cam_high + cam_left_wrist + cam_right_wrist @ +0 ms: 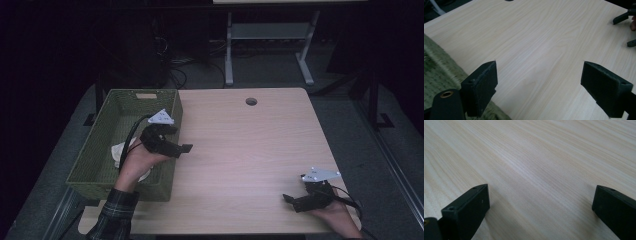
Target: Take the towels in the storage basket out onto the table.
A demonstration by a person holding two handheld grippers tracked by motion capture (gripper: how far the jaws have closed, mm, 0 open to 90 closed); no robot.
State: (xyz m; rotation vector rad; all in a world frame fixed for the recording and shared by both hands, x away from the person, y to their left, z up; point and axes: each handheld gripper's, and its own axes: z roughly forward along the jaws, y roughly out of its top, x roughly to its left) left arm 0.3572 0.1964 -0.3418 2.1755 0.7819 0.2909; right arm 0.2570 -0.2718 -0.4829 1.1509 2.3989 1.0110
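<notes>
- The left gripper (186, 148) is being held at the right-hand rim of a green woven basket (107, 125), with its body above the rim and its jaws reaching out over the wooden table (250, 145).
- In the left gripper view its jaws are being kept wide apart, and nothing is being gripped between them; bare wood is being seen in the gap, and the basket's weave (439, 72) is lying just beside the jaw on the left of that view.
- A pale, flat white thing (119, 151) is lying on the floor of the basket, behind and below the left hand (137, 162); what it is cannot be told, since part of it is being hidden by the hand.
- That white thing is lying close to the left gripper but behind its jaws, not between them, and well apart from the right gripper (289, 199).
- The right gripper is being held low over the near right corner of the table, with its jaws pointing toward the left side.
- In the right gripper view its jaws are also being kept wide apart, with only bare wood between them and nothing being held.
- The two grippers are being kept well apart, with a bare stretch of table between them.
</notes>
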